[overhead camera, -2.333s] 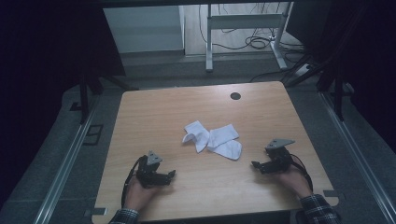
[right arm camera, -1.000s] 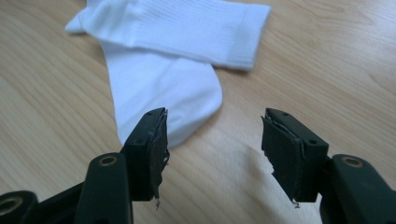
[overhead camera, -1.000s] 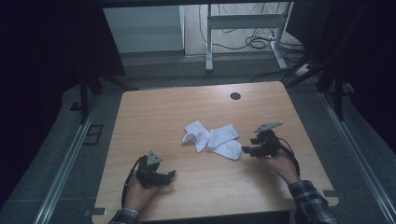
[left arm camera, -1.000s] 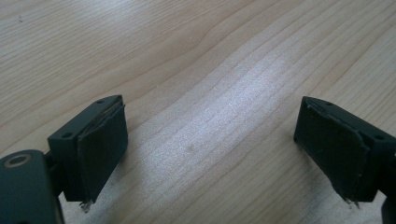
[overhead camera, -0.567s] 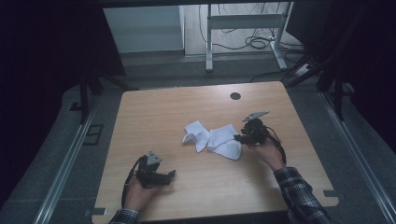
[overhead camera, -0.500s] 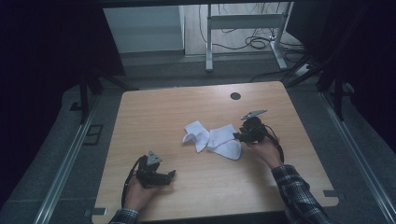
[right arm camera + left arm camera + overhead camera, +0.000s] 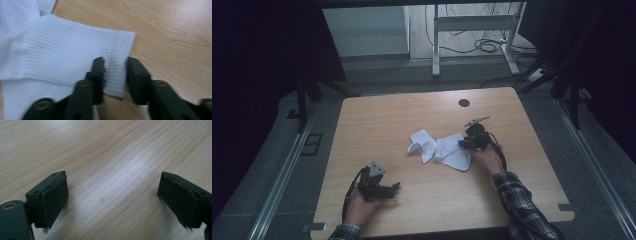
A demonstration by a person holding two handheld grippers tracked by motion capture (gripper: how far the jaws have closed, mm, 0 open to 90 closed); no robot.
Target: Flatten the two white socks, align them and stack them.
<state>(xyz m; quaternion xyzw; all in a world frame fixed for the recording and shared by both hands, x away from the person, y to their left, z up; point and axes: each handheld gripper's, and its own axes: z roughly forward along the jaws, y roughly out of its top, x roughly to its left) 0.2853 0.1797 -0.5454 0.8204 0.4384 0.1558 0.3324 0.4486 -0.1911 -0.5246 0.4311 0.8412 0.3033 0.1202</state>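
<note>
Forearms enter at the bottom of the high view, one gripper in each hand. The left gripper [image 7: 382,189], low and left of centre in that frame, rests on the tabletop [image 7: 377,125] with its jaws spread wide; its own view [image 7: 113,202] has nothing but bare wood grain between them. It holds nothing and is idle.

Further up, right of centre, the right gripper [image 7: 468,142] sits at the right edge of a small heap of white socks [image 7: 442,147] at mid-tabletop. In the right gripper view, its jaws [image 7: 115,75] straddle the ribbed cuff of a sock [image 7: 75,57], which lies flat across the upper left of the frame. The jaws are narrowly parted with fabric between them; whether they already pinch it cannot be told for certain, though a gap seems to remain.

Judgement: the step in hand is taking hold of the cuff. The next move calls for closing fully on the cuff's edge, then lifting it clear of the sock beneath without dragging both.

A dark round port [image 7: 464,103] sits near the far edge.
</note>
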